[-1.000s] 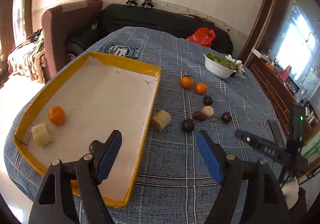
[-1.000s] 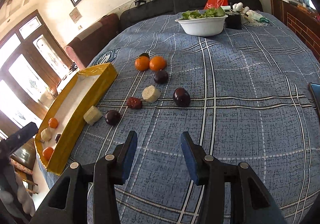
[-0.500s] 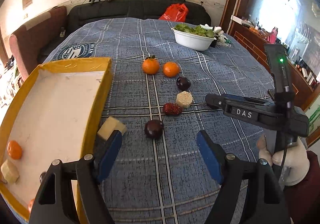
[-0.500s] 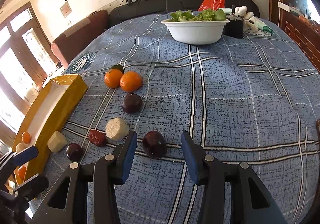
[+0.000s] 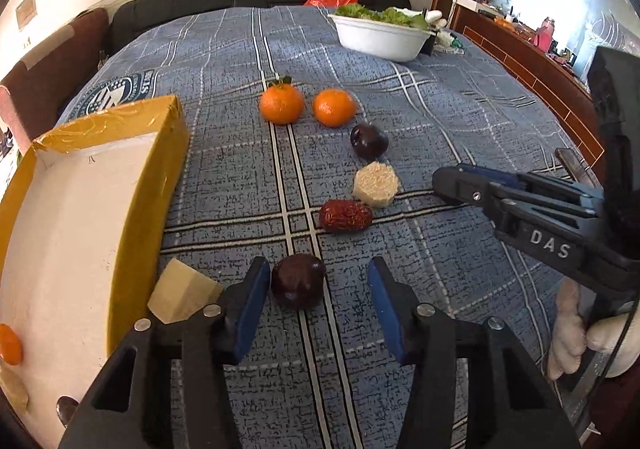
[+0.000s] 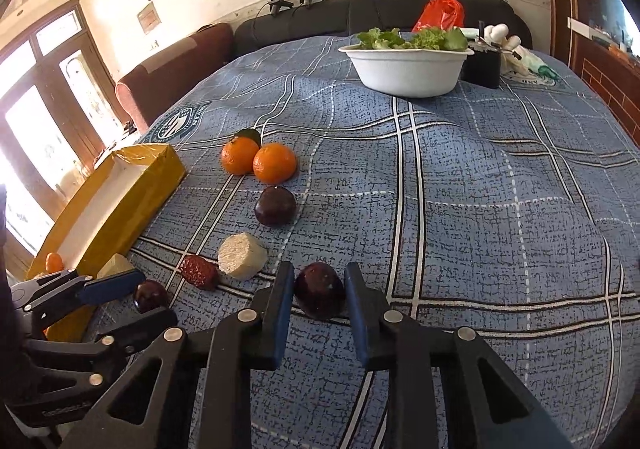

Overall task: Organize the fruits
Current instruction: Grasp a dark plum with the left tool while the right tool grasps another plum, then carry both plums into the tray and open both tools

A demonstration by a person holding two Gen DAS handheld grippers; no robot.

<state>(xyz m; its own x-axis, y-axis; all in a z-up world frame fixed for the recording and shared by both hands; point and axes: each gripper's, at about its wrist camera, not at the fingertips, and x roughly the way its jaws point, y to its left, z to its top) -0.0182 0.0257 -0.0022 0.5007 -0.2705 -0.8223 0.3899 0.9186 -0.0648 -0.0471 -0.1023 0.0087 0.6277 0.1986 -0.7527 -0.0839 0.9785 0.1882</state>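
My left gripper [image 5: 316,281] is open around a dark plum [image 5: 298,280] that lies on the blue cloth beside the left pad. My right gripper [image 6: 318,291] stands open around another dark plum [image 6: 320,289], pads close on both sides. Two oranges [image 5: 282,104] [image 5: 334,107], a third plum [image 5: 368,140], a pale round fruit slice [image 5: 376,184] and a red date [image 5: 345,215] lie in a line on the cloth. A pale wedge [image 5: 180,296] rests against the yellow tray [image 5: 140,209], which holds an orange [image 5: 9,343].
A white bowl of greens [image 6: 406,69] stands at the far side of the table, with a black box [image 6: 482,67] beside it. A dark sofa with a red bag [image 6: 440,11] lies behind the table. Wooden furniture runs along the right.
Both grippers have moved forward and down toward the fruit. The left swung right from over the tray to a plum; the right now has its plum between its pads.
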